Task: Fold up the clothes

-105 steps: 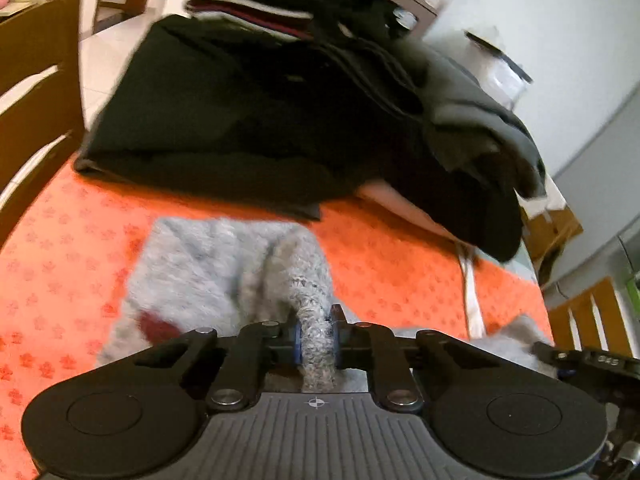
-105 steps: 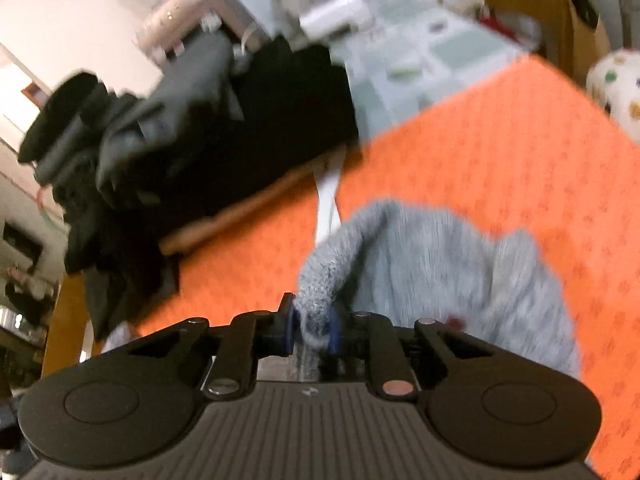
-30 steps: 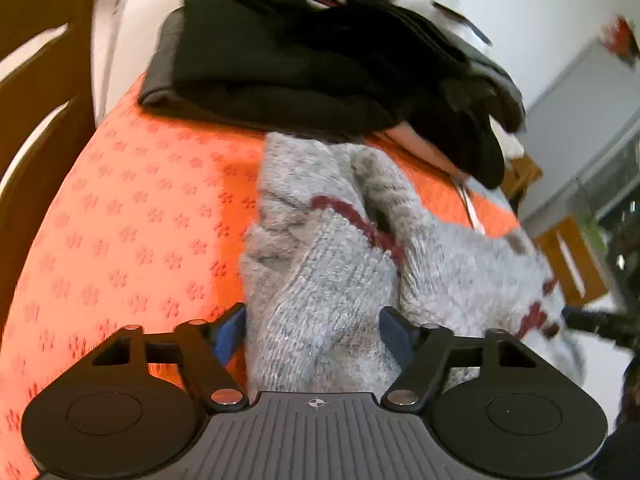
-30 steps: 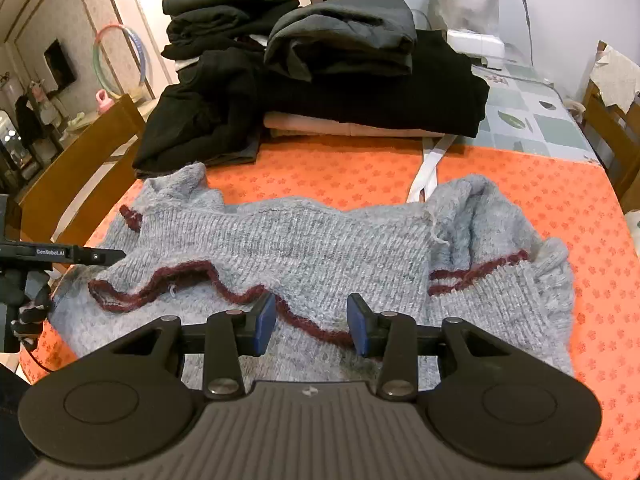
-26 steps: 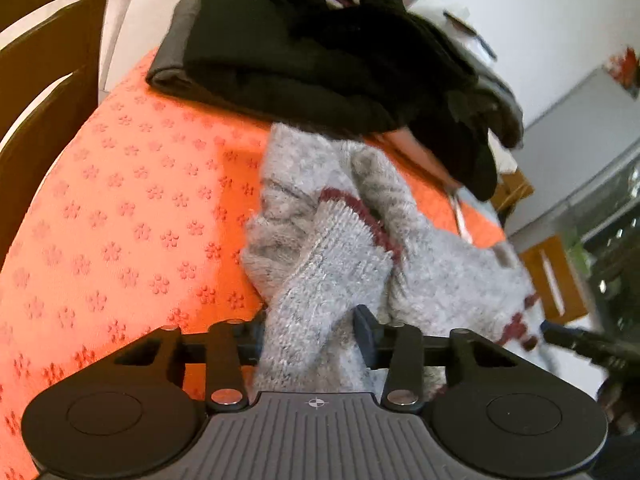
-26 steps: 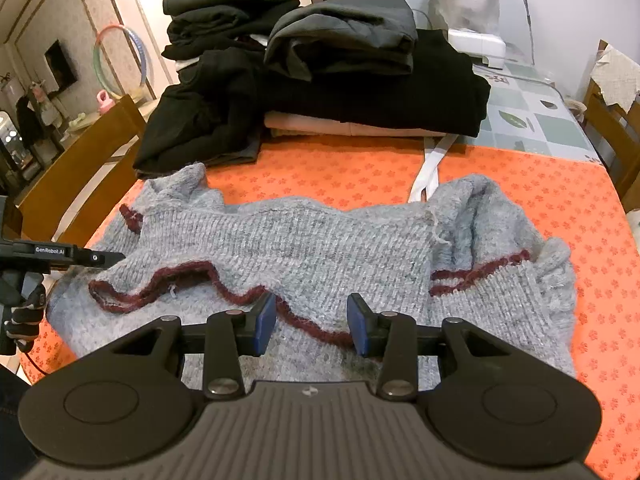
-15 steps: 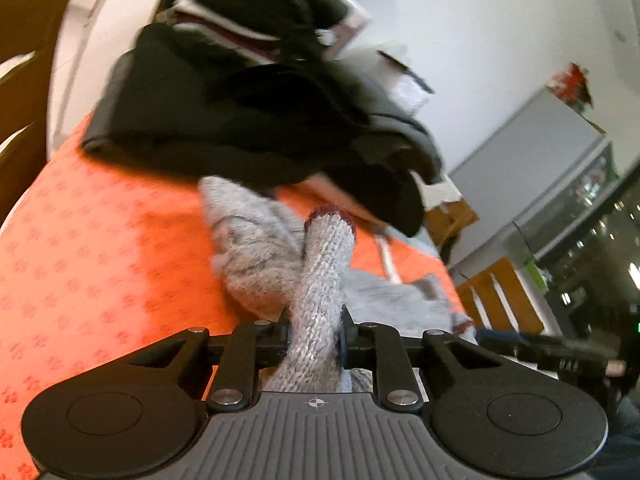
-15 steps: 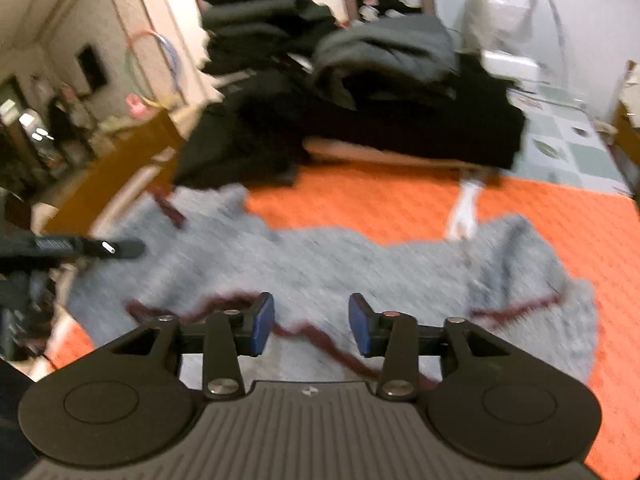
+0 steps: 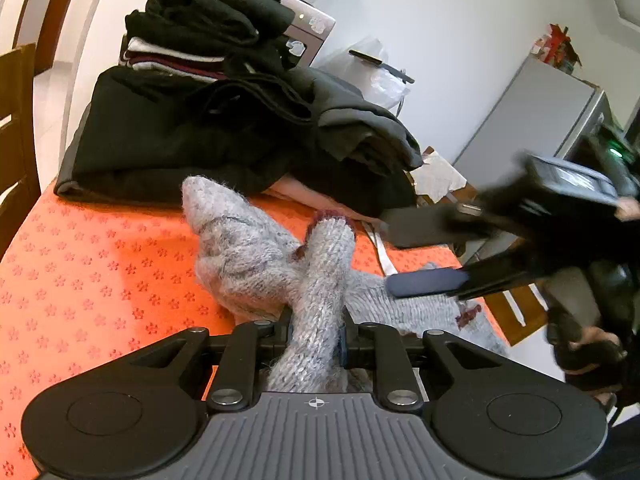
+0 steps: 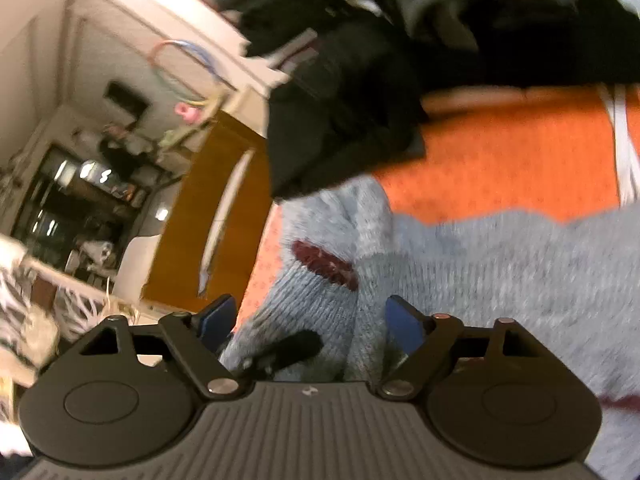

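Note:
A grey knit sweater (image 9: 248, 256) with dark red trim lies crumpled on the orange tablecloth (image 9: 100, 272). My left gripper (image 9: 316, 332) is shut on a raised fold of the sweater that ends in a dark red cuff (image 9: 330, 216). My right gripper (image 10: 310, 322) is open, low over the sweater (image 10: 500, 276) near its left end, with cloth between the jaws. It also shows in the left wrist view (image 9: 432, 254), open, reaching in from the right above the sweater.
A tall pile of folded dark clothes (image 9: 224, 112) fills the back of the table; it also shows in the right wrist view (image 10: 360, 92). A wooden chair (image 10: 216, 208) stands at the table's left end. A white strap (image 10: 624, 140) lies on the cloth.
My left gripper stays shut on the sweater fold and holds it raised. My right gripper has swung left and down over the sweater's left end and opened wider.

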Tool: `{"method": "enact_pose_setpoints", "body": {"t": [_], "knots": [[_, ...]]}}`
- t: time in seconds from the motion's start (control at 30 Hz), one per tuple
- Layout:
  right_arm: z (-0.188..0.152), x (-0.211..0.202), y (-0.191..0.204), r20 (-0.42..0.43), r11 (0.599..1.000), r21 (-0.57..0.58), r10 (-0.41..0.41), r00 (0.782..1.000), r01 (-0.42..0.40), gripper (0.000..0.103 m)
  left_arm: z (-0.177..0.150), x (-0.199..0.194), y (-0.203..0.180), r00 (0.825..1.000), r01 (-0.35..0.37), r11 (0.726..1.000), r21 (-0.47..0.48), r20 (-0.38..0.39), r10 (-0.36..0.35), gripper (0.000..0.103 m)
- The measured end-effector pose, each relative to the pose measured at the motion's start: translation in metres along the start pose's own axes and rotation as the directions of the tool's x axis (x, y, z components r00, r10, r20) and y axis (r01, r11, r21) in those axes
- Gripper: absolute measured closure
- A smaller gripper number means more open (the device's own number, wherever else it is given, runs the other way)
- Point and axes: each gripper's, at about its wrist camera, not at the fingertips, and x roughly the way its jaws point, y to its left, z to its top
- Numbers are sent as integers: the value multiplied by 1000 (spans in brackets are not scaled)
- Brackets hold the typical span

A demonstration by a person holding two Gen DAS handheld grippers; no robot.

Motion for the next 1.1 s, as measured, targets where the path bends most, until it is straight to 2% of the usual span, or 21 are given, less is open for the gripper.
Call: {"method": "enact_pose_setpoints", "body": {"t": [0.23, 0.4, 0.57, 0.63, 0.7, 0.73, 0.8, 0.93, 1.0, 1.1], "knots": [[-1, 36, -8, -74, 993, 108, -38, 997, 46, 13, -8, 0, -13, 1000, -21, 998, 64, 18, 20, 80], [0, 52, 1, -126, 994, 71, -73, 989, 82, 12, -10, 2, -19, 1000, -22, 995, 102, 12, 21, 80], [-4, 63, 0, -155, 987, 72, -129, 979, 142, 12, -12, 5, -20, 1000, 16, 993, 113, -7, -15, 77], [-7, 64, -3, -149, 984, 87, -144, 978, 158, 19, -13, 4, -21, 999, 33, 993, 117, -15, -31, 73], [-9, 62, -11, -138, 979, 131, -139, 981, 158, 32, -12, 0, -20, 998, 61, 991, 116, -28, -58, 65], [-11, 61, -15, -132, 976, 152, -137, 982, 157, 35, -11, -5, -18, 996, 85, 990, 111, -32, -82, 65], [-12, 56, -20, -117, 972, 183, -128, 985, 148, 47, -8, -17, -11, 990, 139, 988, 73, -41, -137, 60], [-13, 48, -24, -101, 976, 174, -114, 988, 131, 57, 0, -49, 6, 970, 240, 971, -17, -34, -240, 50], [-11, 40, -23, -87, 982, 155, -100, 991, 112, 60, 4, -66, 13, 970, 242, 969, -39, -7, -243, 48], [-9, 12, -22, -53, 985, 161, -50, 997, 58, 62, 11, -83, 24, 979, 202, 978, -56, 44, -200, 45]]}}
